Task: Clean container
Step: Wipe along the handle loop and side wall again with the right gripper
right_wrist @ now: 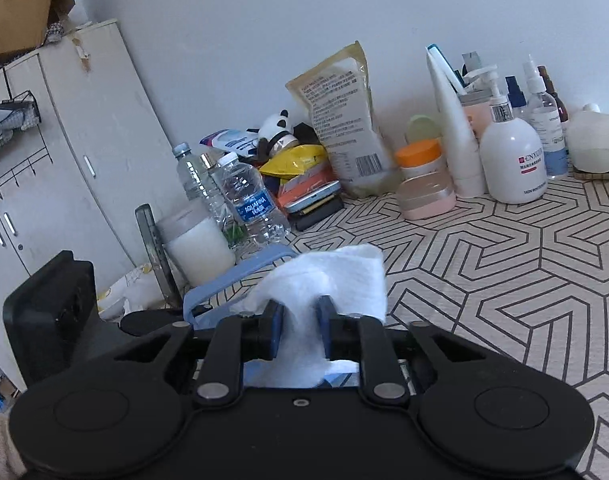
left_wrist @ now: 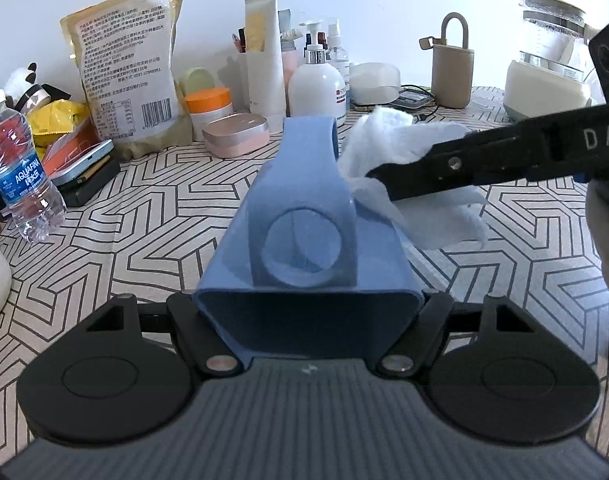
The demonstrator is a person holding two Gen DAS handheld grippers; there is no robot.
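Note:
A blue soft container (left_wrist: 304, 208) with a loop strap and a round hole in its side lies lengthwise, open mouth toward the camera. My left gripper (left_wrist: 308, 308) is shut on it, one finger on each side of the mouth. My right gripper (right_wrist: 300, 312) is shut on a white cloth (right_wrist: 328, 276). In the left wrist view this cloth (left_wrist: 404, 136) touches the container's right side near the strap, with the right gripper (left_wrist: 384, 178) coming in from the right. The container's blue rim (right_wrist: 232, 276) shows just behind the cloth in the right wrist view.
The patterned tablecloth (left_wrist: 144, 200) carries clutter along the wall: a water bottle (left_wrist: 20, 176), a food bag (left_wrist: 128, 68), a pink case (left_wrist: 236, 134), a white pump bottle (left_wrist: 316, 84), a beige holder (left_wrist: 452, 72) and a kettle (left_wrist: 552, 60). A cabinet (right_wrist: 64, 152) stands to the left.

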